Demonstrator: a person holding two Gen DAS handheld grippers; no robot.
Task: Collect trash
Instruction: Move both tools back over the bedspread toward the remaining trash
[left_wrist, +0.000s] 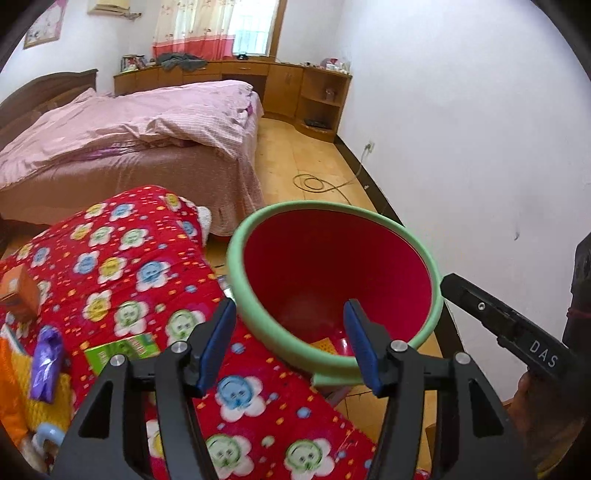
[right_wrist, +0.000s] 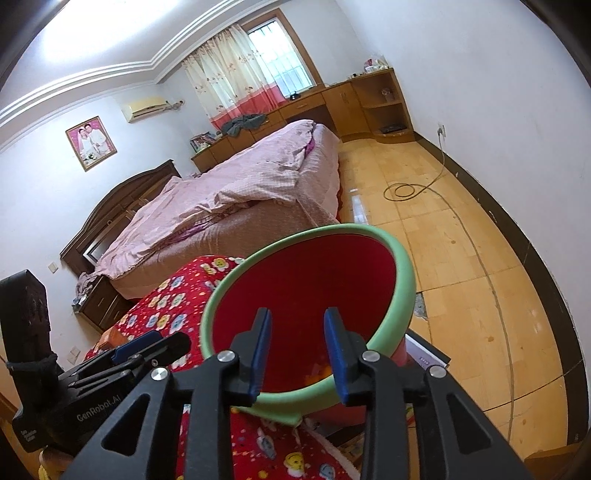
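Red floral quilt (left_wrist: 122, 266) beside green-rimmed bin (left_wrist: 436, 295) — both grippers released, empty.

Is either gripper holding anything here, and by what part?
Nothing is held: the left gripper and right gripper are both open, above the red bin.

A red flowered quilt (left_wrist: 155, 258) carries a green packet (left_wrist: 123, 350), a purple wrapper (left_wrist: 46, 363) and an orange box (left_wrist: 18, 291).
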